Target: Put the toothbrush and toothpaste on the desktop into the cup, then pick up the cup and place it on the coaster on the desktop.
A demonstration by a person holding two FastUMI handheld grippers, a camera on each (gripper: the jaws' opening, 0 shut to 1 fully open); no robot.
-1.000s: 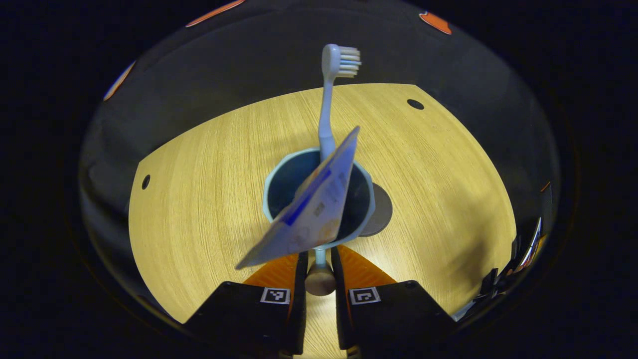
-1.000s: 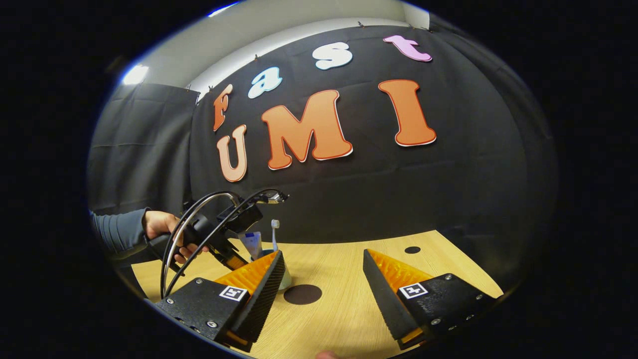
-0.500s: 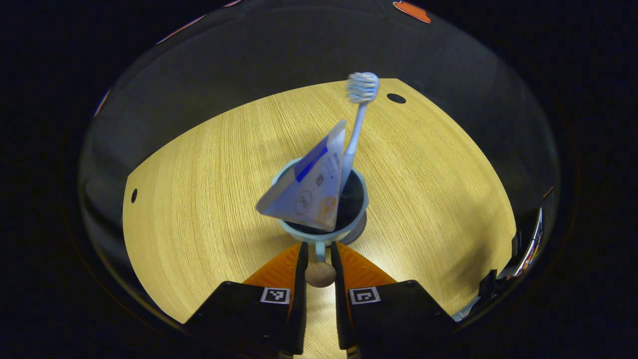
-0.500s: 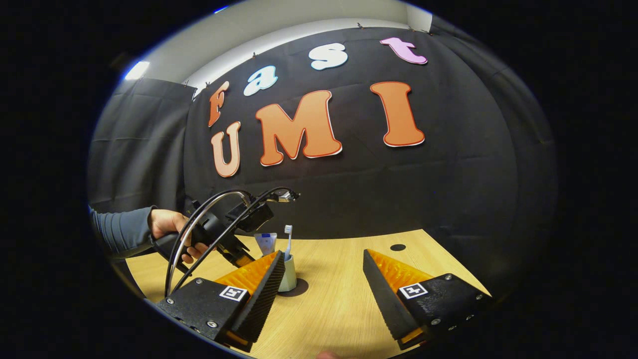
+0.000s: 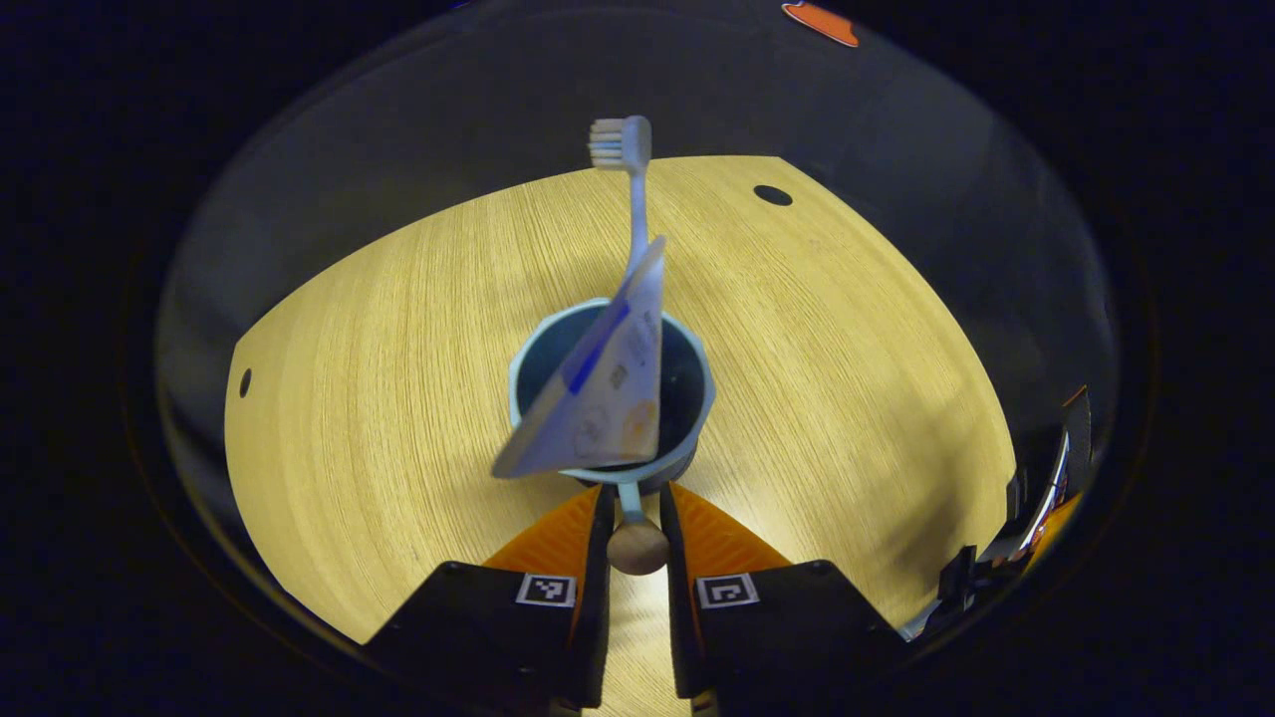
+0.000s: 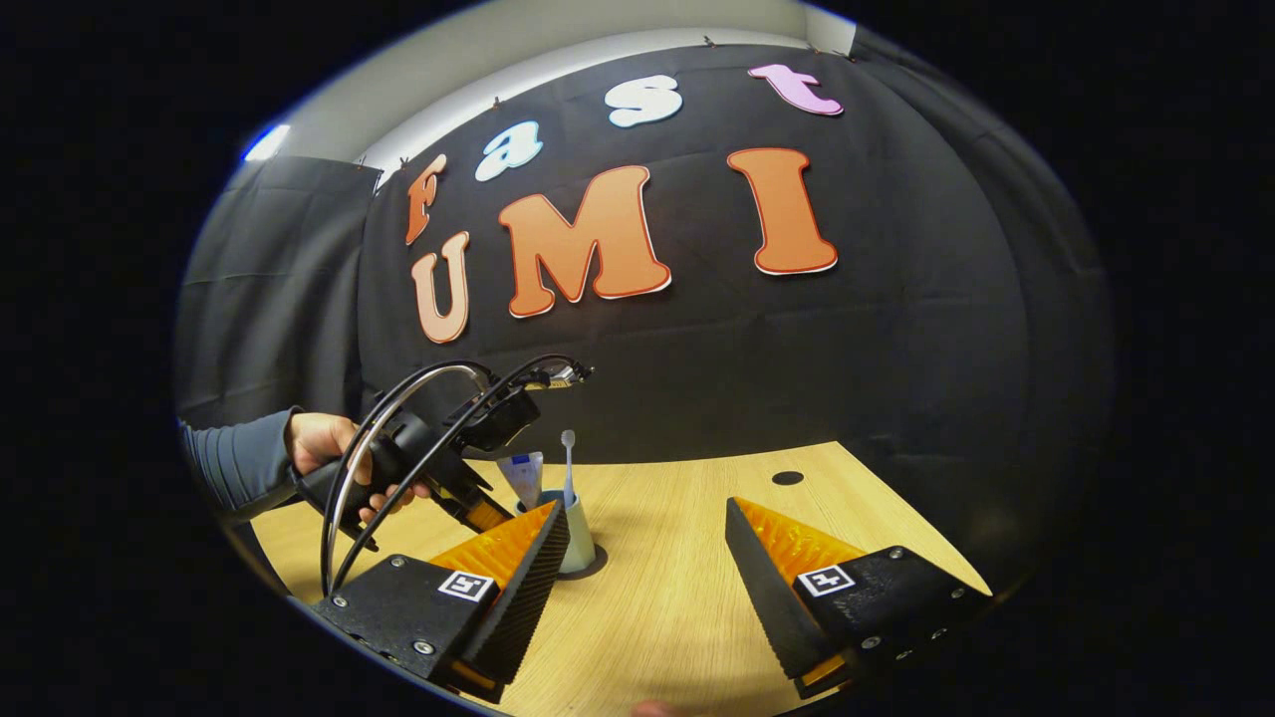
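- While I look along my left tool (image 5: 636, 518), I see its two fingers clenched on the cup's handle (image 5: 632, 503), whose rounded knob end sits between them.
- The cup (image 5: 610, 398) is pale blue with a dark inside, and it stands just ahead of that tool on the wooden table (image 5: 379, 378).
- Inside the cup the toothbrush (image 5: 630, 199) stands almost upright against the far rim, its bristle head above the cup.
- Also in the cup is the toothpaste (image 5: 598, 393), a flat pale tube with a blue stripe; it leans toward the tool, its wide end over the near rim.
- A dark edge shows beneath the cup's base (I take it for the coaster (image 5: 647, 485), though most of it is hidden).
- From the right gripper view, the cup (image 6: 578, 543) sits on a dark disc, with the toothbrush (image 6: 568, 463) and toothpaste (image 6: 525, 476) rising out of it.
- In that view a hand (image 6: 329, 453) with a grey sleeve (image 6: 234, 463) holds the left tool (image 6: 483, 513) just beside the cup, cables looping over it.
- My right tool (image 6: 647, 558) is released, its fingers spread wide with nothing between them, low over the table (image 6: 657, 617) and nearer me than the cup.
- A small dark hole (image 6: 787, 478) marks the table well beyond the cup.
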